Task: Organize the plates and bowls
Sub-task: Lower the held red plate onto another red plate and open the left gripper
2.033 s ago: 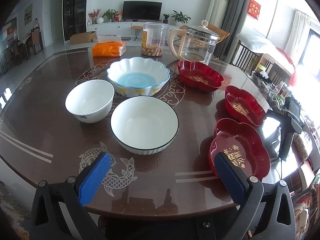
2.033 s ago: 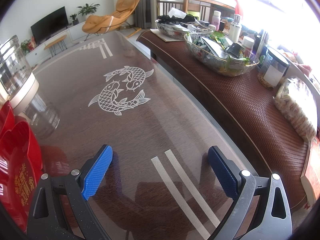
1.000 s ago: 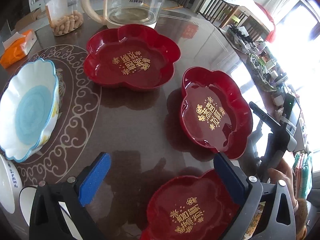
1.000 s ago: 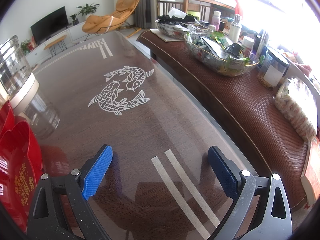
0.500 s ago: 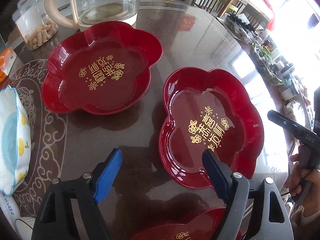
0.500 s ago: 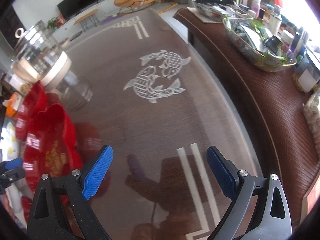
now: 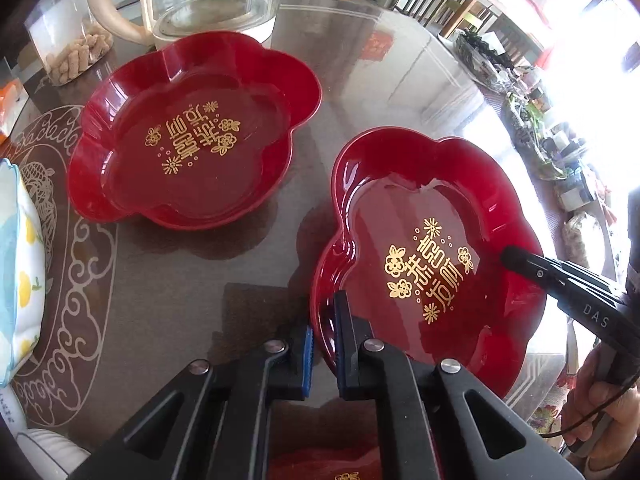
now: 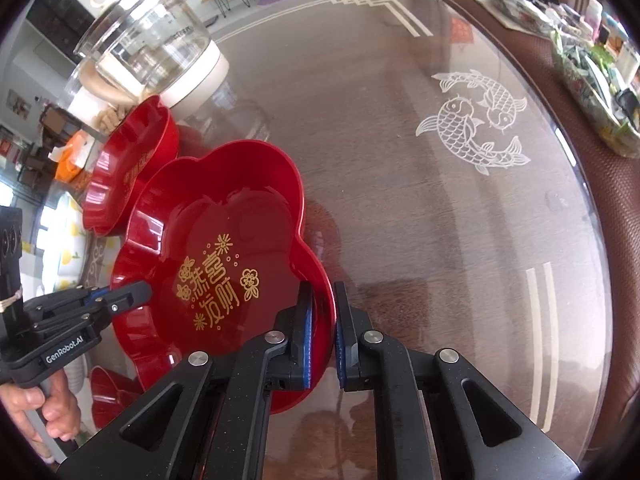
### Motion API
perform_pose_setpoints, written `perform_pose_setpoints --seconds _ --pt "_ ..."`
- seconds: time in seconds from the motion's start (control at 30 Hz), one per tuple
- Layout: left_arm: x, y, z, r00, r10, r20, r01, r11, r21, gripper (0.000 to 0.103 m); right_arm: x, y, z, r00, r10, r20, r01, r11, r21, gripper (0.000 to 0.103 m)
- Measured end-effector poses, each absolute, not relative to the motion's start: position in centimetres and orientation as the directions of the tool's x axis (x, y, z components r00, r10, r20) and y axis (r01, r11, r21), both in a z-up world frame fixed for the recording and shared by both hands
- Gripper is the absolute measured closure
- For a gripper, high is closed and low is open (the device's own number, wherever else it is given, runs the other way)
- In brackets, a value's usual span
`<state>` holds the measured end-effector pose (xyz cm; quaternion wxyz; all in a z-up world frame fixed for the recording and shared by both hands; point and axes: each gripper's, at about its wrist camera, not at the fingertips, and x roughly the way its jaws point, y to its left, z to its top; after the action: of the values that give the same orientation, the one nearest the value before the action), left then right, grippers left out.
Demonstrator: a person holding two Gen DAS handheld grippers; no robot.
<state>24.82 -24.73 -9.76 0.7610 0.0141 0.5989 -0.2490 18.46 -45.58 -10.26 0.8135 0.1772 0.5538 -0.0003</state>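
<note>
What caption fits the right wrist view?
Both grippers, right gripper and left gripper, pinch opposite rims of a red flower-shaped plate on the glass-topped table.

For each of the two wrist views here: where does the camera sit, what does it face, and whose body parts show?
Left wrist: on the left gripper, looking steeply down at the middle red plate, whose rim it pinches; the right gripper and a hand show.
Right wrist: on the right gripper, clamped on that plate's opposite rim; the left gripper and a hand show.
Shared: that plate, the far red plate, the glass kettle.
</note>
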Motion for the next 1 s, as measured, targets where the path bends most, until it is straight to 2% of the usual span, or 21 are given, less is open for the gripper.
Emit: perform_pose_setpoints --seconds 0.2,0.33,0.47,0.67,1.0 --pt "21.1 -20.2 -3.1 0.235 -0.427 -0.873 0.450 0.844 -0.292 0.095 13.8 -43.0 -2.7 0.494 0.218 -0.842 0.117 0.943 0.313 0.089" --pt "17.5 -16.3 -1.4 0.262 -0.417 -0.870 0.475 0.841 -0.260 0.095 9.1 -39.6 -0.5 0.516 0.284 -0.808 0.063 0.928 0.366 0.086" --pt "14.6 -14.1 -3.1 0.265 -0.372 -0.890 0.479 0.852 -0.213 0.094 4.3 -36.3 -2.2 0.499 0.336 -0.799 0.063 0.905 0.420 0.085" --pt "11.8 -14.7 -6.4 0.256 -0.329 -0.909 0.489 0.855 -0.171 0.094 1.8 -34.6 -5.9 0.482 0.302 -0.822 0.145 0.898 0.415 0.085" --pt "9.0 -15.4 -8.0 0.271 -0.293 -0.917 0.535 0.838 -0.109 0.094 1.9 -34.3 -7.8 0.478 0.170 -0.862 0.174 0.943 0.283 0.088"
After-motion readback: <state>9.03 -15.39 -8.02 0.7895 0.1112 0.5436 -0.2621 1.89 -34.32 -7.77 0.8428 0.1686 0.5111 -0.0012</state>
